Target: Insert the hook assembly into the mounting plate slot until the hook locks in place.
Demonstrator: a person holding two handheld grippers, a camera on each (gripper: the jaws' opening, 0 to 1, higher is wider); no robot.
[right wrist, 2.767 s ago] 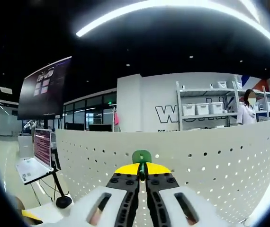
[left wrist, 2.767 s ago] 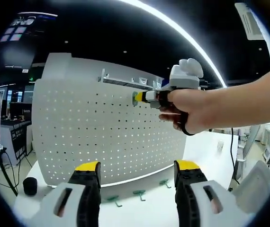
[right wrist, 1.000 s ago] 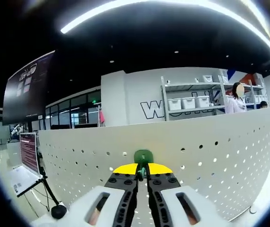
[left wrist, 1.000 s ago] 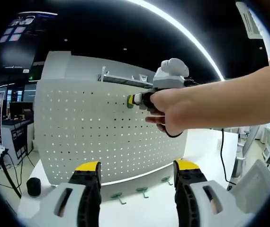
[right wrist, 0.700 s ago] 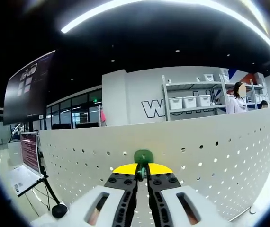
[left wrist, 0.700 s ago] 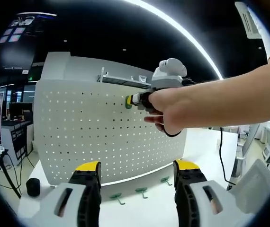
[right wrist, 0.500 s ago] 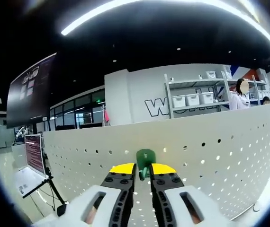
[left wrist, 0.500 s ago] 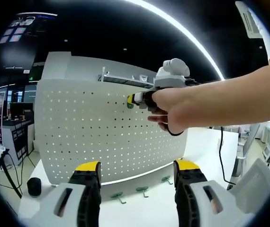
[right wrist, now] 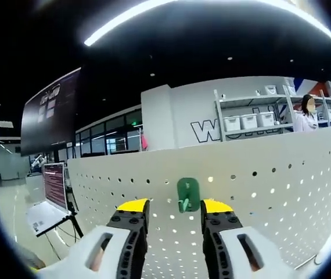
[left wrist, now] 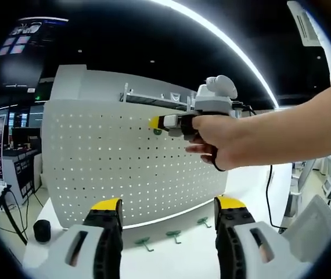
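The white perforated mounting plate (left wrist: 125, 168) stands upright on a white table. A green hook (right wrist: 188, 193) hangs on the plate near its top edge, and the same hook (left wrist: 157, 131) looks small in the left gripper view. My right gripper (right wrist: 174, 208) is open, its yellow-tipped jaws spread to either side of the hook and just below it, not touching. In the left gripper view a hand holds that right gripper (left wrist: 155, 122) against the plate's upper part. My left gripper (left wrist: 168, 209) is open and holds nothing, low in front of the plate.
Three spare green hooks (left wrist: 174, 235) lie on the table (left wrist: 252, 180) at the plate's foot. A small black cylinder (left wrist: 42, 229) sits at the left. A laptop on a stand (right wrist: 54, 192) and shelves with white bins (right wrist: 247, 122) lie beyond the plate.
My right gripper's jaws have opened and let go of the green hook, which stays hanging on the plate. The left gripper has not moved.
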